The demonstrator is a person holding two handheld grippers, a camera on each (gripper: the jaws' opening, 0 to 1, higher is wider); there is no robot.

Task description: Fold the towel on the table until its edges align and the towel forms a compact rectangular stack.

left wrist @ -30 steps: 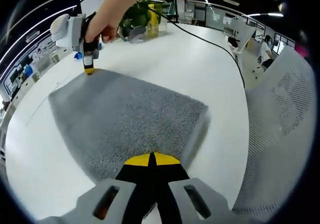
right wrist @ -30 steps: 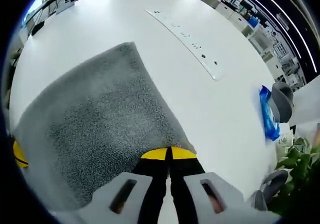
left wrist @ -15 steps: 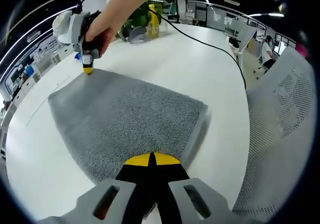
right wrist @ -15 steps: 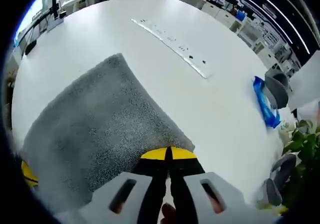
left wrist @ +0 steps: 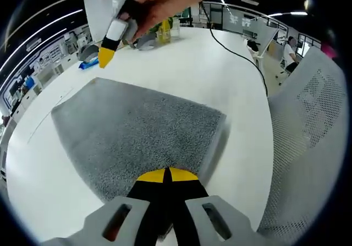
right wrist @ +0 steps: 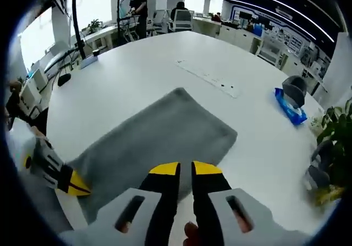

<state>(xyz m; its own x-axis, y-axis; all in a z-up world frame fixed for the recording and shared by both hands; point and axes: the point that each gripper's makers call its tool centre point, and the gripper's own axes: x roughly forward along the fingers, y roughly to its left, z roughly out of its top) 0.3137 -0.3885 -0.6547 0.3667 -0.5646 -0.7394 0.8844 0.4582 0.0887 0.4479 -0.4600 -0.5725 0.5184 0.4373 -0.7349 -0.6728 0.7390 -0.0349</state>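
Observation:
A grey towel [left wrist: 137, 130] lies folded flat on the white table [left wrist: 236, 86]; in the right gripper view the towel [right wrist: 159, 133] spreads out ahead of the jaws. My left gripper [left wrist: 166, 175] sits at the towel's near edge, its yellow tips pressed together on the fabric. From the right gripper view the left gripper [right wrist: 69, 181] shows at the towel's lower-left corner. My right gripper [right wrist: 186, 169] hangs above the towel with a narrow gap between its tips and nothing in it. A hand holds that right gripper [left wrist: 104, 56] up in the air over the towel's far corner.
A blue packet [right wrist: 290, 107] and a grey object [right wrist: 294, 85] lie at the table's right side, beside a green plant [right wrist: 335, 125]. A thin strip [right wrist: 206, 78] lies beyond the towel. A black cable [left wrist: 231, 47] crosses the table. A mesh chair [left wrist: 313, 130] stands by the edge.
The right gripper has let go of the towel's far corner, opened slightly and risen well above the table. The left gripper has stayed at the near edge.

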